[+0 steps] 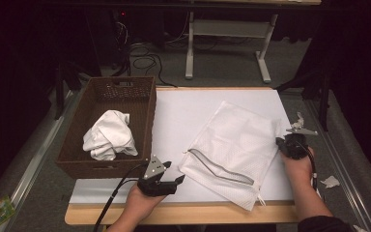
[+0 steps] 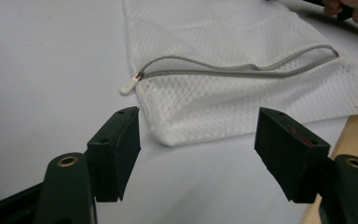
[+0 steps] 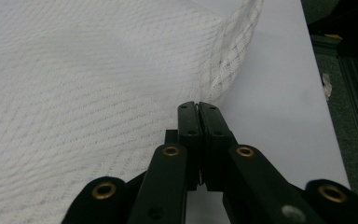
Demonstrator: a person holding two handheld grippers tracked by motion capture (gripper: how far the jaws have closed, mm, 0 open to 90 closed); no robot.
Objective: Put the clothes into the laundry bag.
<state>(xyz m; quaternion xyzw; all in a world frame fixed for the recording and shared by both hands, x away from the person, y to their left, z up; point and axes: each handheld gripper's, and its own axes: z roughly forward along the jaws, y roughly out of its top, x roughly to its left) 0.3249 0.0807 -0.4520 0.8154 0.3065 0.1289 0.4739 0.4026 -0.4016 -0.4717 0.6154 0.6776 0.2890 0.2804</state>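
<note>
A white mesh bag point(image 1: 232, 145) lies flat on the white table cover, its grey zipper point(image 1: 220, 169) partly unzipped along the near side. My right gripper point(image 1: 280, 141) sits at the bag's right edge. In the right gripper view its jaws point(image 3: 198, 105) are shut, pinching the mesh bag point(image 3: 74, 93) at that raised edge. My left gripper point(image 1: 176, 181) hovers near the table's front, just left of the bag's zipper corner. It point(image 2: 198, 126) stands open with nothing between its jaws, facing the bag point(image 2: 242, 37) and the zipper pull point(image 2: 129, 85).
A brown woven basket point(image 1: 104, 169) stands at the table's left and holds a crumpled white cloth point(image 1: 108, 135). The wooden table edge point(image 1: 174, 212) runs along the front. Paper scraps point(image 1: 329, 181) lie on the floor at the right. A desk frame point(image 1: 227, 29) stands behind.
</note>
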